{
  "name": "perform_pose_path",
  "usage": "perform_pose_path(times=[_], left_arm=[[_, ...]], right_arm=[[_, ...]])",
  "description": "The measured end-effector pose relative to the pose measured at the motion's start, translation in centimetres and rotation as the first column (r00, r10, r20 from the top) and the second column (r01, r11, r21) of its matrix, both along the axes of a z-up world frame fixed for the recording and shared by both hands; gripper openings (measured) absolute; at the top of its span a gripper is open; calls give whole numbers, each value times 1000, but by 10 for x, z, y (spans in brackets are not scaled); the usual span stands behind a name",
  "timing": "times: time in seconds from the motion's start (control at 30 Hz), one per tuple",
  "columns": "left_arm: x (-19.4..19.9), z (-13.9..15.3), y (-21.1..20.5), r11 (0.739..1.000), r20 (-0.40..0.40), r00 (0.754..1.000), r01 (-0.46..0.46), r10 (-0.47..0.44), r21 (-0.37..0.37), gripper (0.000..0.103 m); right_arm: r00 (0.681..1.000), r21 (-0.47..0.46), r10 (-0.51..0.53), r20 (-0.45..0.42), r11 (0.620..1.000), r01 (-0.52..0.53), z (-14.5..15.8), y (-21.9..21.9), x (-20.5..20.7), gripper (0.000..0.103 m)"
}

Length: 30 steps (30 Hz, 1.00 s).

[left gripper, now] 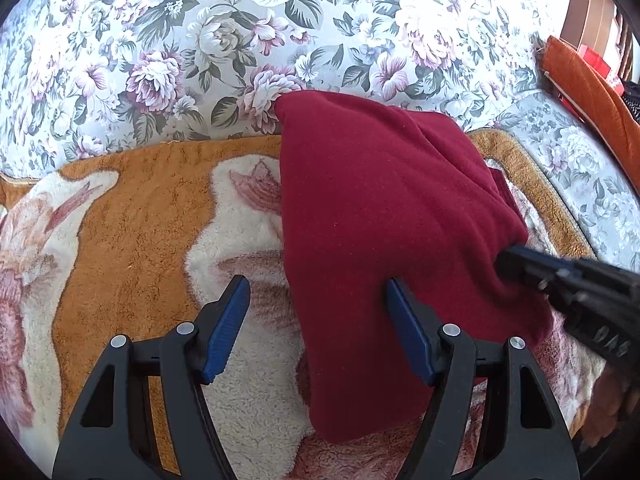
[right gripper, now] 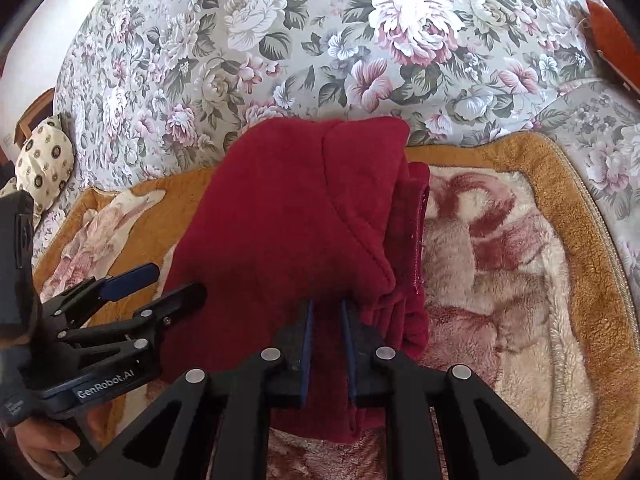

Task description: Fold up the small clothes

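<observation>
Dark red fleece garment folded on a plush orange-and-cream blanket, long axis running away from both tools toward a floral cover. Right gripper nearly closed, pinching the near edge (fabric between its blue pads). Left gripper wide open, holding nothing, at the garment's left edge.

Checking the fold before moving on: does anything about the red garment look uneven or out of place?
Slightly. The red garment is folded, but along its right side a lower layer sticks out past the top layer, so the edges do not line up. The right gripper is pinching its near edge; no damage shows.
</observation>
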<state>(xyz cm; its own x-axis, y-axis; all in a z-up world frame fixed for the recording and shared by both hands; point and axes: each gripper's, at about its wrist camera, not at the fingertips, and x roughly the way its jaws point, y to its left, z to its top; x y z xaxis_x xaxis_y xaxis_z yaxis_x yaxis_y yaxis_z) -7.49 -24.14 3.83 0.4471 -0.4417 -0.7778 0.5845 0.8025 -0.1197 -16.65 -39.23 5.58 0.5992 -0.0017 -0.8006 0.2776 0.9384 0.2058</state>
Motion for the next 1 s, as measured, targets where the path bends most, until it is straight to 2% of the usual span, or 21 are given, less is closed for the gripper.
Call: perform_pose_path(times=[0.1, 0.2, 0.4, 0.5, 0.63, 0.73, 0.87, 1.0], left_arm=[[0, 0, 0, 1000, -5, 1000, -3, 3, -5, 71], [0, 0, 0, 1000, -3, 1000, -2, 2, -4, 71], [0, -1, 0, 1000, -10, 1000, -7, 7, -8, 72], [2, -2, 0, 1000, -21, 1000, -6, 6, -15, 75], [3, -3, 1, 1000, -24, 1000, -10, 10, -15, 78], [4, -3, 1, 1000, -29, 1000, -12, 12, -15, 78], [4, -2, 3, 1000, -37, 999, -11, 10, -19, 78], [6, 0, 8, 998, -70, 997, -19, 14, -65, 78]], right_arm=[[998, -4, -27, 58, 1000, 27, 21, -7, 3, 15], [996, -35, -68, 51, 997, 70, 27, -15, 22, 18], [994, -61, -106, 9, 992, 106, 12, -28, 67, 18], [992, -68, -121, -38, 991, 118, -6, -40, 86, 18], [992, -87, -111, -59, 991, 105, -15, -42, 97, 17], [993, -80, -103, -50, 992, 99, -8, -40, 91, 18], [993, -20, -120, 9, 993, 120, 11, -39, 59, 22], [993, -45, -117, 15, 992, 118, 12, -32, 28, 26]])
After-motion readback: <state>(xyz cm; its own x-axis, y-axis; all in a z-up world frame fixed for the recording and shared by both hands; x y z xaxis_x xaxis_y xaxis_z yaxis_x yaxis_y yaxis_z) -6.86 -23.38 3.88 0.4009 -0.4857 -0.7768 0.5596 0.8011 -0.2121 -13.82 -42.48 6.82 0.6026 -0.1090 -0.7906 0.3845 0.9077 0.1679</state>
